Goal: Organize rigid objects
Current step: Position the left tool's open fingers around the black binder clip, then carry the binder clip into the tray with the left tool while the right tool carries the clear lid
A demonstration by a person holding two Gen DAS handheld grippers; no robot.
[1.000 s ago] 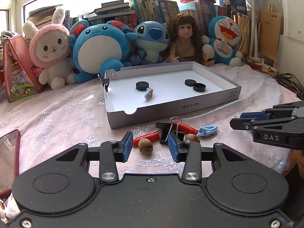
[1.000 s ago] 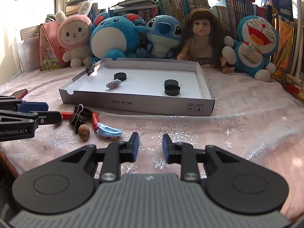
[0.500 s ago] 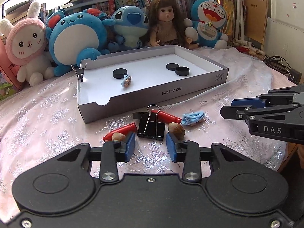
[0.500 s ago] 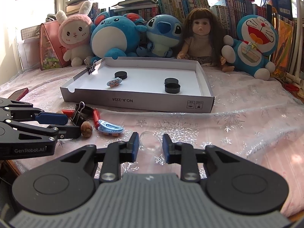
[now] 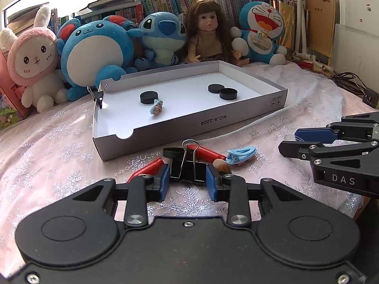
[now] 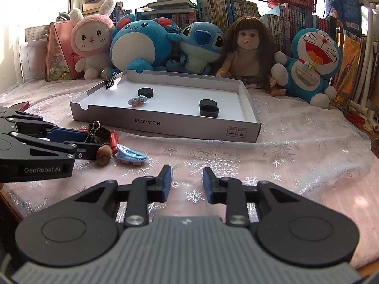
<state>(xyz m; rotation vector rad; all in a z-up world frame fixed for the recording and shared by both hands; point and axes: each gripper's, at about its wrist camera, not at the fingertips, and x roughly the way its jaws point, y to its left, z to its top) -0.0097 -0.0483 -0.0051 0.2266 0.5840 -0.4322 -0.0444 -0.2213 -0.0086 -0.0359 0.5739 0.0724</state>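
Black binder clip (image 5: 187, 171) stands wire loops up beside red crayons (image 5: 206, 152), a blue hair clip (image 5: 241, 156) at three o'clock; shallow white box (image 5: 189, 123) at twelve holds three black discs (image 5: 148, 97)

Bare pink snowflake-print cloth (image 6: 296, 156) right of right gripper (image 6: 186, 181): open passage. Shallow white cardboard tray (image 6: 165, 127) blocks straight ahead. Left gripper (image 5: 188, 181) hemmed in: black binder clip (image 5: 187, 168) between closing jaws, red cylinders (image 5: 203, 152), brown nut (image 5: 221, 164), light-blue plastic hair clip (image 5: 240, 156) crowding around. Plush toy row (image 6: 142, 45) walls off far side.
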